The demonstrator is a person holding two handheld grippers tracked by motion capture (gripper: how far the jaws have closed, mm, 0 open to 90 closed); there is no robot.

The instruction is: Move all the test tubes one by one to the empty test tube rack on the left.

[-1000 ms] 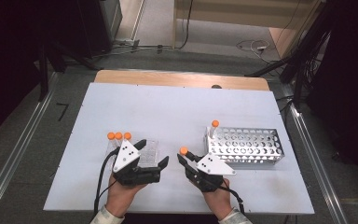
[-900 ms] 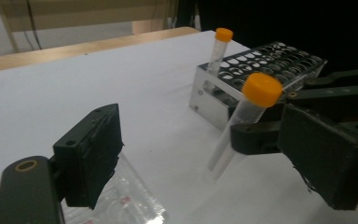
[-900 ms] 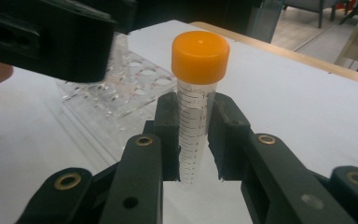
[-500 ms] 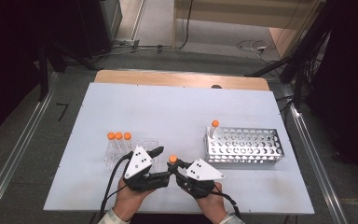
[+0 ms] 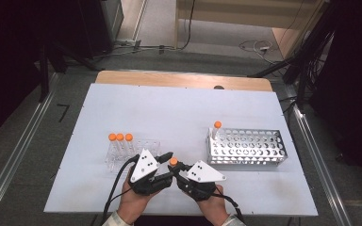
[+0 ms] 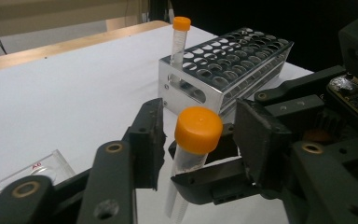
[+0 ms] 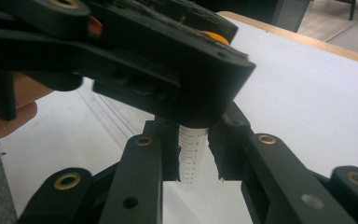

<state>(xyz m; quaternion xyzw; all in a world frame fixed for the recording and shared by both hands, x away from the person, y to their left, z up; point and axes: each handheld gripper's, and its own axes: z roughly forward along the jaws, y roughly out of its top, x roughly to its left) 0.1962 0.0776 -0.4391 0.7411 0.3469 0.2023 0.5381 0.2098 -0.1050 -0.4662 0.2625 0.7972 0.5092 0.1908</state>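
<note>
My right gripper is shut on a clear graduated tube, gripping its body just above the table near the front edge. The tube's orange cap stands upright between the jaws of my left gripper. Those jaws have just been closing, and a thin gap remains on each side of the cap, so the left gripper is open. The two grippers meet nose to nose. In the right gripper view the left gripper hides the cap.
A metal tube rack stands to the right with one orange-capped tube in its near-left corner. A clear holder with three orange-capped tubes sits left of the grippers. The white table stretches beyond.
The two grippers have come together at the front centre. The left gripper's jaws have narrowed around the cap of the tube that the right gripper holds.
</note>
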